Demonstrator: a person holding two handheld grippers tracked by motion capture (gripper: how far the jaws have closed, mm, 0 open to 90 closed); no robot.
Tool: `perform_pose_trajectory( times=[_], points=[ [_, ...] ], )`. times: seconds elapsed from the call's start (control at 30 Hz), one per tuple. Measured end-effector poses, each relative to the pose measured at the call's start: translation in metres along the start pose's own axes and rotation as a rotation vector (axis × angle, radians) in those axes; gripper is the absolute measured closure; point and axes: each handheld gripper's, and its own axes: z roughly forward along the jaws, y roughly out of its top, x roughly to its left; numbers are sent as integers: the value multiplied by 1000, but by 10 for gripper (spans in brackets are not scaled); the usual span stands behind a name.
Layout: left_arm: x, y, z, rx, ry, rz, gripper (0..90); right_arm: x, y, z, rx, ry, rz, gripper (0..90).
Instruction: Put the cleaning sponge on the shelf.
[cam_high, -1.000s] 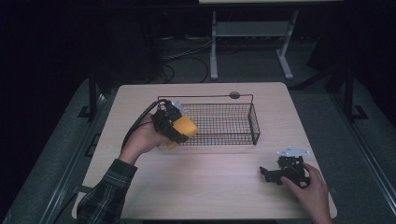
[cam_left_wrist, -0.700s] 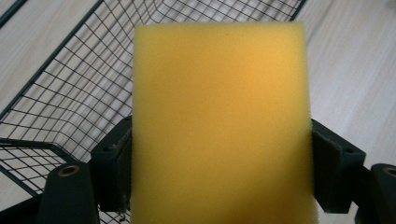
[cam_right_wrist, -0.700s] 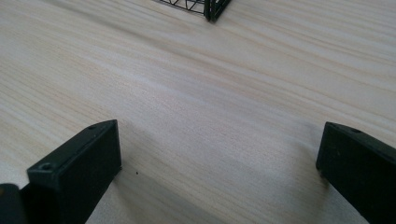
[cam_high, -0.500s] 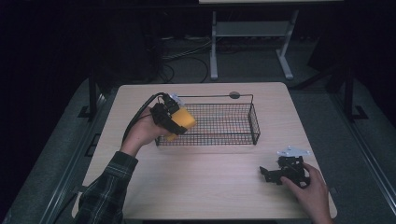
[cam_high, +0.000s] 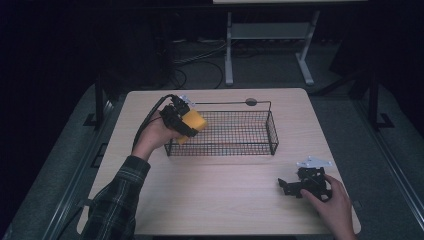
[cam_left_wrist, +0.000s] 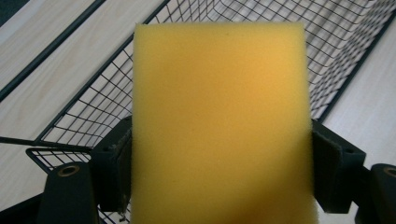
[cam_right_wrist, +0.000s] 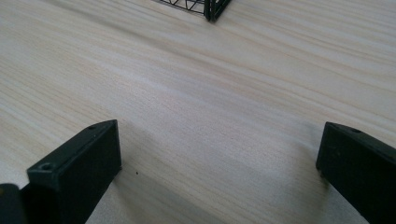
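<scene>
From the high view, the left claw (cam_high: 186, 125) hangs at the basket's (cam_high: 272, 132) left end, about ten o'clock on the worktop (cam_high: 220, 200), with a yellow sponge (cam_high: 192, 122) in it, raised over the rim at that corner. What this view cannot settle is the grip itself, since hand and claw body cover the pads.

The left gripper view supplies that: the sponge (cam_left_wrist: 219, 121) stands upright between the two black jaws, its flat face toward the camera, and the pads press on both of its side edges. The left claw (cam_left_wrist: 219, 172) is spread wide, yet pinching the sponge across its full width. Behind the sponge the basket's wire mesh (cam_left_wrist: 93, 112) slopes away toward twelve o'clock, with bare worktop on either side.

At about four o'clock on the worktop in the high view, the right claw (cam_high: 300, 186) lies low on the wood under a hand (cam_high: 332, 205), well apart from the basket.

The right gripper view shows the right claw (cam_right_wrist: 219, 158) spread wide with only wood grain between its jaws, holding nothing. A basket corner (cam_right_wrist: 208, 9) sits at twelve o'clock.
</scene>
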Motion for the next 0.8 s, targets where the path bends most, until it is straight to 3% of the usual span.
perform_pose_trajectory(
  times=[0.43, 0.8],
  points=[
    [18, 1, 23, 20, 31, -25, 226, 0, 0, 0, 0, 0, 0, 0],
    [23, -3, 35, 25, 22, -46, 226, 0, 0, 0, 0, 0, 0, 0]
  ],
)
